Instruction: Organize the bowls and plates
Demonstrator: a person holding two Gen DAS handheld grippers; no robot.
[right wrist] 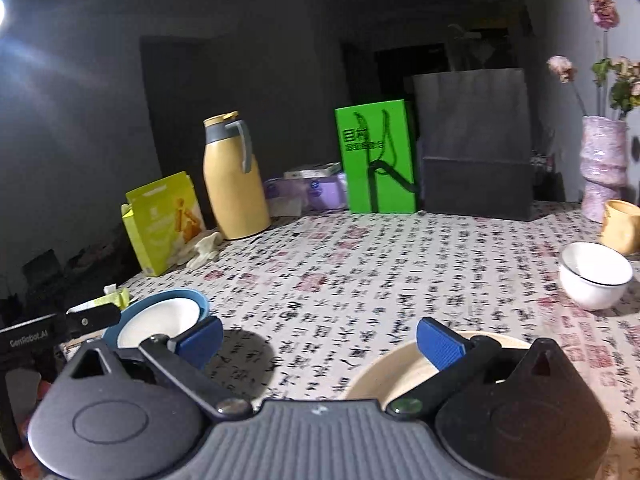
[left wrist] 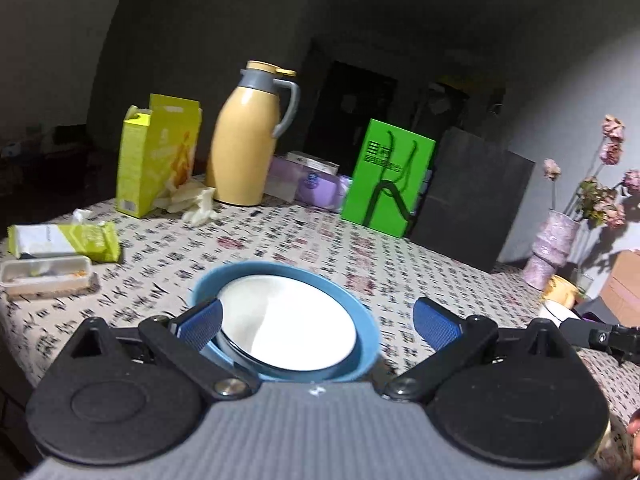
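A blue plate [left wrist: 366, 340] lies on the patterned tablecloth with a white plate [left wrist: 288, 320] inside it, slightly tilted. My left gripper [left wrist: 318, 322] stands open just over them, its left finger above the blue rim. In the right wrist view the same blue plate [right wrist: 194, 295] with the white plate [right wrist: 160, 320] sits at the left. A cream plate [right wrist: 384, 372] lies under the right finger of my open right gripper [right wrist: 320, 340]. A white bowl [right wrist: 594, 276] stands at the far right, beside a yellow cup [right wrist: 622, 226].
Along the back stand a yellow box [left wrist: 156, 160], a yellow thermos jug [left wrist: 244, 140], purple packs [left wrist: 316, 186], a green bag [left wrist: 386, 180] and a black bag [left wrist: 472, 200]. A vase of dried flowers [right wrist: 602, 164] is at the right. Tissue pack [left wrist: 64, 240] and food tray [left wrist: 44, 274] lie left.
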